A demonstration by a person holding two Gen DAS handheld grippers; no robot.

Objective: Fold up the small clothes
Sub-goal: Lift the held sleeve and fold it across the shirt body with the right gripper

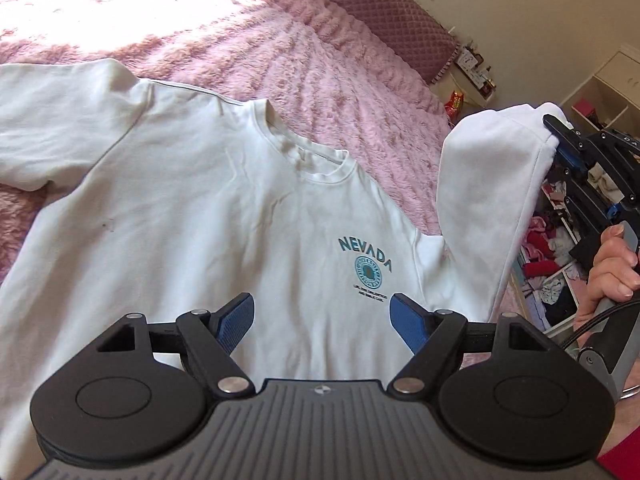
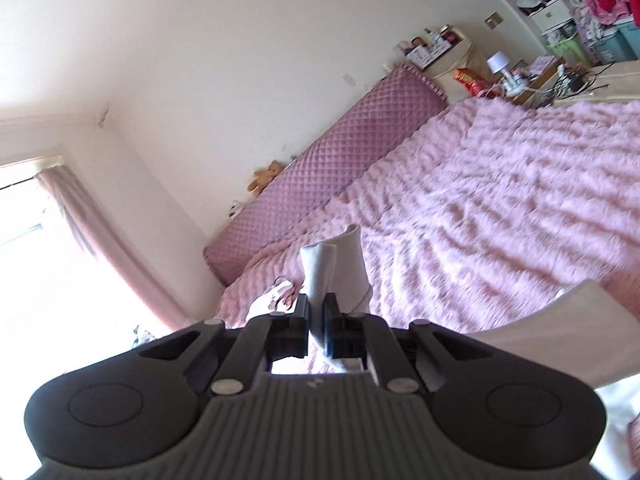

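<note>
Fold barely begun: your white sweatshirt (image 1: 192, 208) lies face up and mostly flat on the pink fluffy bedspread (image 1: 280, 64), collar toward the headboard, hem toward you. Its far-left sleeve (image 1: 52, 120) is spread out and unfolded, and the body shows only shallow wrinkles. Fabric reads as thick matte cotton fleece with a ribbed round collar (image 1: 308, 156) and a teal "NEVADA" print (image 1: 366, 258) over a round emblem. Your left gripper (image 1: 322, 320) hovers above the lower chest, blue ribbed pads wide apart, holding nothing. To the right, the other sleeve (image 1: 488, 200) is lifted clear of the bed and drapes in a soft rounded fold. Your right gripper (image 2: 319, 312) is pinched tight on the cuff end of it, cloth standing up between the pads. Judgement: first sleeve fold in hand; second sleeve and body folds all remain. Quilted mauve headboard (image 2: 320, 168) behind, diamond-stitched and padded
</note>
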